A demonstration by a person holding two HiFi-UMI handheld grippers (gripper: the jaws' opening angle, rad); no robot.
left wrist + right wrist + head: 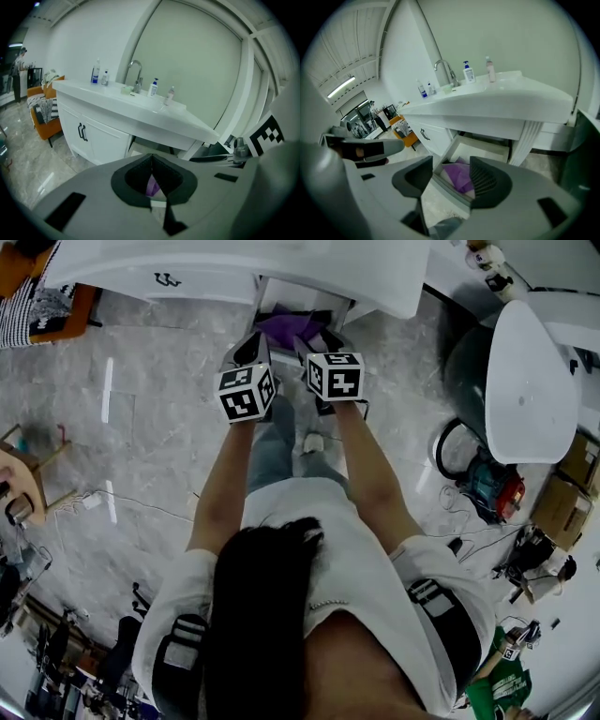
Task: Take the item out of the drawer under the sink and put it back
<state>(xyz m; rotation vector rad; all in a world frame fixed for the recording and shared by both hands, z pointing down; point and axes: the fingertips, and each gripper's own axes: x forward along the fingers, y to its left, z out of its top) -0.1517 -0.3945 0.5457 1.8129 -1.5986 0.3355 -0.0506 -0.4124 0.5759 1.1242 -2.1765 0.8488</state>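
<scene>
Mostly hidden, the crumpled purple item [461, 179] lay in the open white drawer [446, 190] under the white sink counter [501, 101]; its material was unclear. Your right gripper [450, 171] hung over it, jaws apart and empty. Your left gripper [151, 161] was clenched (only a purple sliver showed behind its tips).

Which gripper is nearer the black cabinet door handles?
Left. The left gripper sits right of the handles, at the left side of the open drawer; the right gripper is farther right.
</scene>
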